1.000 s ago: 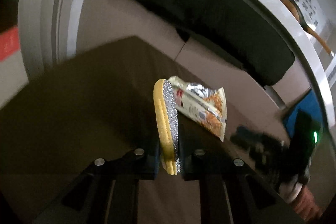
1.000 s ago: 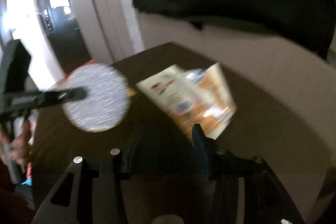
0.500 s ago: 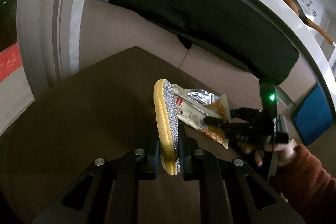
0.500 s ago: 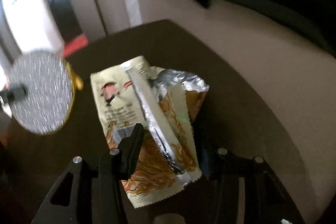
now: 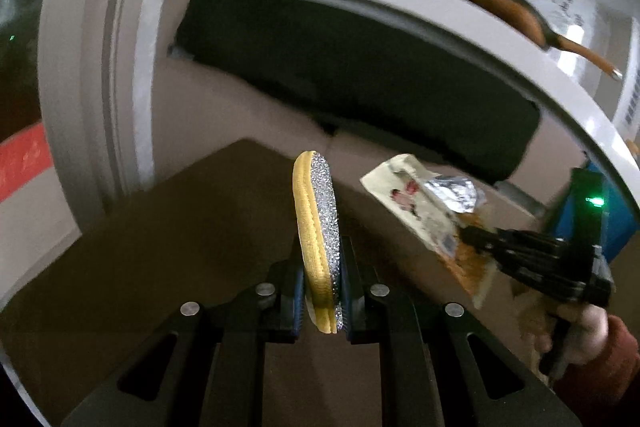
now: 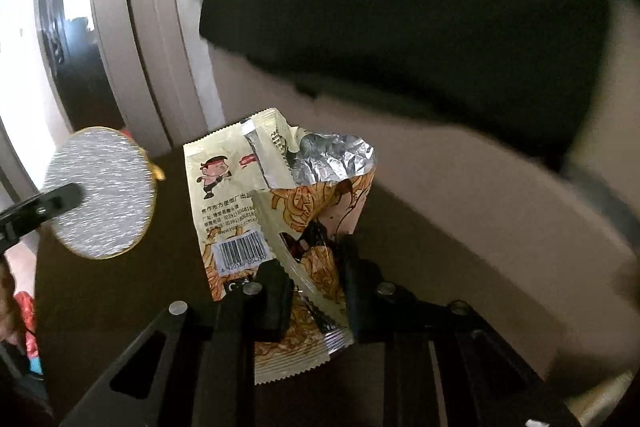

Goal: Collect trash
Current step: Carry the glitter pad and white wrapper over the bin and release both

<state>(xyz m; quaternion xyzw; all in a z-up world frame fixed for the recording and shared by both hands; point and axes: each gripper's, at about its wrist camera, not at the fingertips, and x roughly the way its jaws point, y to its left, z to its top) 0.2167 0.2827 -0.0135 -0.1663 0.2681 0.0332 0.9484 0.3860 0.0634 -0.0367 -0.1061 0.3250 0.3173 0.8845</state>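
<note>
My left gripper (image 5: 322, 267) is shut on a round scouring pad (image 5: 318, 231), yellow on one side and silver on the other, held upright on its edge above the dark brown table (image 5: 140, 247). The pad also shows in the right wrist view (image 6: 100, 193) at the left. My right gripper (image 6: 310, 267) is shut on an opened cream and orange noodle snack wrapper (image 6: 280, 195) with foil lining, lifted off the table. The wrapper also shows in the left wrist view (image 5: 432, 211), to the right of the pad, with the right gripper (image 5: 468, 239) behind it.
A beige sofa with a black cushion (image 5: 360, 75) lies beyond the table. A white door frame (image 5: 100, 67) stands at the left. A blue object (image 5: 616, 215) sits at the far right. The table's far corner (image 5: 248, 143) is close ahead.
My right gripper closed on the wrapper and lifted it off the table. The left gripper kept hold of the pad and tilted upward a little.
</note>
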